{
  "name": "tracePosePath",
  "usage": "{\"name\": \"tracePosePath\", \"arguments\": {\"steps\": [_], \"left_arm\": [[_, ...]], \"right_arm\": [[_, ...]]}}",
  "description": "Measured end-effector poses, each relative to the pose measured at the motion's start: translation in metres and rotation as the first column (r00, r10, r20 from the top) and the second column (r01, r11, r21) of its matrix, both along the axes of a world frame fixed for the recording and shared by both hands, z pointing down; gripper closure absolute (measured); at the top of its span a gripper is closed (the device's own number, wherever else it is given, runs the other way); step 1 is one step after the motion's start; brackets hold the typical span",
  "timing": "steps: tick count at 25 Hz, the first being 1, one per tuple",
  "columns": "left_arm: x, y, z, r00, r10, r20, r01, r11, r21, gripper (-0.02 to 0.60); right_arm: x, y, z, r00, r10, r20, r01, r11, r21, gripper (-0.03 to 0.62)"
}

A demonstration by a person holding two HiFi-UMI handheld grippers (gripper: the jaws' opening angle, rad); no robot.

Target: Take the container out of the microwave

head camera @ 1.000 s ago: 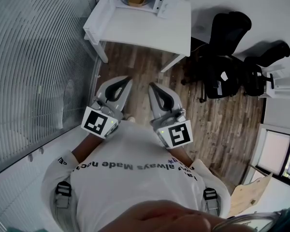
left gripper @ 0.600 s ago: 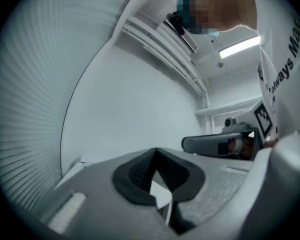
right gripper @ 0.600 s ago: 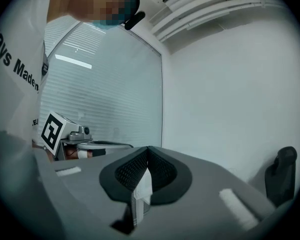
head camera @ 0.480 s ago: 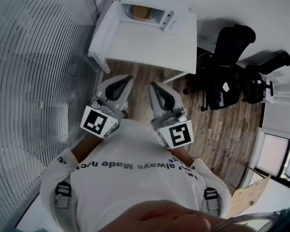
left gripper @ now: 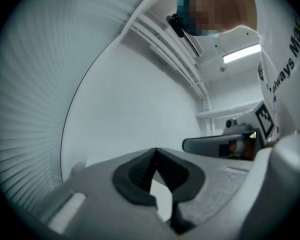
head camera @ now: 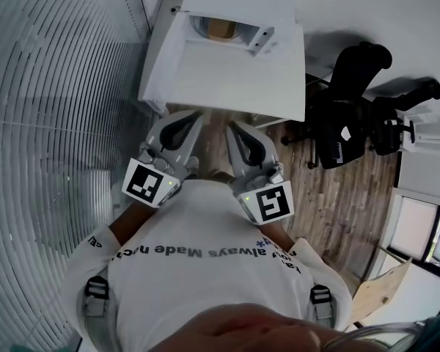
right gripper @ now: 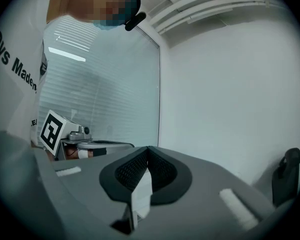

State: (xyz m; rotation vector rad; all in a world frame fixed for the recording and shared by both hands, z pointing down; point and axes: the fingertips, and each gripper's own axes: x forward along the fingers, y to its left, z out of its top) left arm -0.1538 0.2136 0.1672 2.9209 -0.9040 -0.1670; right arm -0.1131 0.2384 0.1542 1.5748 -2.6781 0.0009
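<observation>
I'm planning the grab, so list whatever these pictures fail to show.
1. Container: in the head view it is too small and too deep inside the microwave. Only a brownish patch shows, so its shape and any lid are unclear.
2. Microwave's rear: cut off by the upper edge of the head view.
3. Left and right gripper views: microwave and container are out of frame. These views face only wall and blinds.

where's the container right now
In the head view the container sits inside the open microwave at top centre, on the white table, ahead of the left claw and right claw.
</observation>
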Motion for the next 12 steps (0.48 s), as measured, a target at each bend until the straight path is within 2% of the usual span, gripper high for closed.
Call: {"name": "tracePosePath", "arguments": {"steps": [12], "left_arm": [[0.008,-0.045,-0.003,1.000,0.020,-0.005,-0.019,1.000,0.013,0.578]], "right_arm": [[0.010,-0.046,-0.004,1.000,0.020,-0.006,-0.020,1.000,-0.003,0.592]]}}
